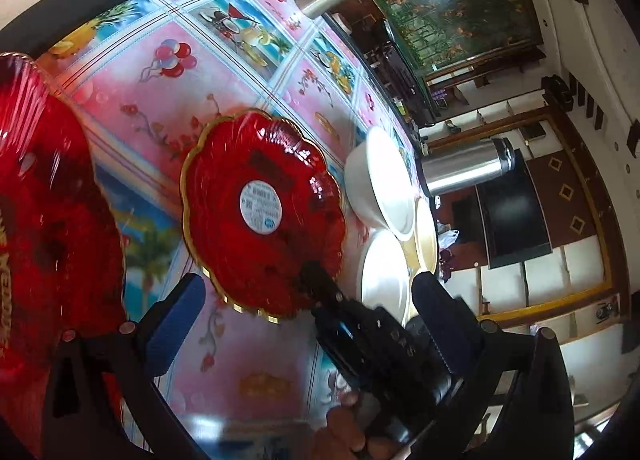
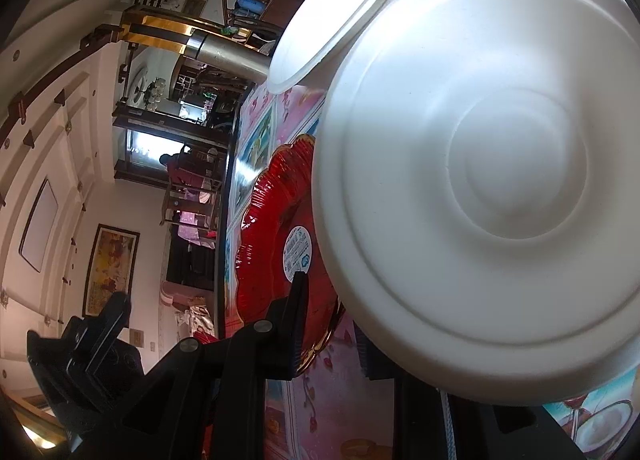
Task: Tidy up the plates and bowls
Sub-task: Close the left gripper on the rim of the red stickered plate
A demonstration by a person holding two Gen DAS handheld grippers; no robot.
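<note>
my left gripper (image 1: 308,292) hangs wide open over the tablecloth (image 1: 168,92), a red plate (image 1: 262,212) lying ahead between its fingers. my right gripper (image 2: 340,324) looks clamped on that plate's edge, though a white bowl (image 2: 480,180) hides one finger. another white bowl (image 2: 340,8) sits beyond.

Your big white bowl (image 2: 480,180) fills the right wrist view, hiding one finger of the right gripper (image 2: 340,324) and half the red plate (image 2: 276,244). The second white bowl (image 2: 340,8) is cut off at the top. In the left wrist view the near red plate (image 1: 44,228) is blurred and cropped at the left edge. The sticker (image 1: 261,207) text is probably too small to read.
</note>
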